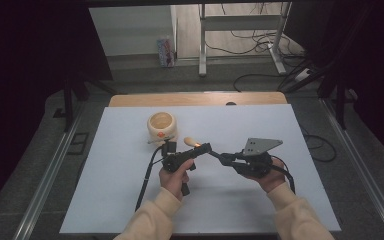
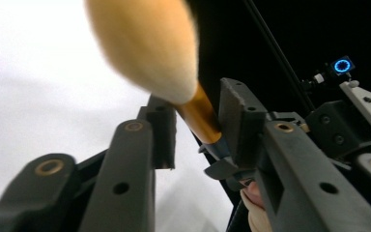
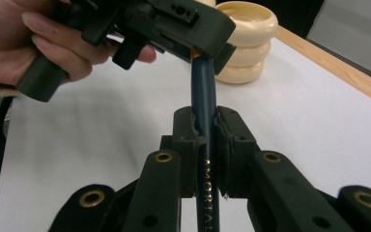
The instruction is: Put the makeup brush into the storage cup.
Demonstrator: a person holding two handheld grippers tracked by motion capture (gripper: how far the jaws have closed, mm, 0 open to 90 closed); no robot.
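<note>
R gripper (image 3: 206, 145) is clamped on the dark handle of a makeup brush (image 3: 204, 96) (lettering along it). Further out, L gripper (image 2: 195, 128) has its jaws round the gold ferrule, w/ a gap on one side. Beyond: cream holder (image 1: 162, 126) on the table (image 1: 280, 125).

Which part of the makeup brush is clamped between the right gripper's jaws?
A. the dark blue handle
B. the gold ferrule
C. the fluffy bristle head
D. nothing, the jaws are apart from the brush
A. In the right gripper view, the right gripper has both pads pressed on the dark blue handle of the makeup brush, well below the bristles.
</note>
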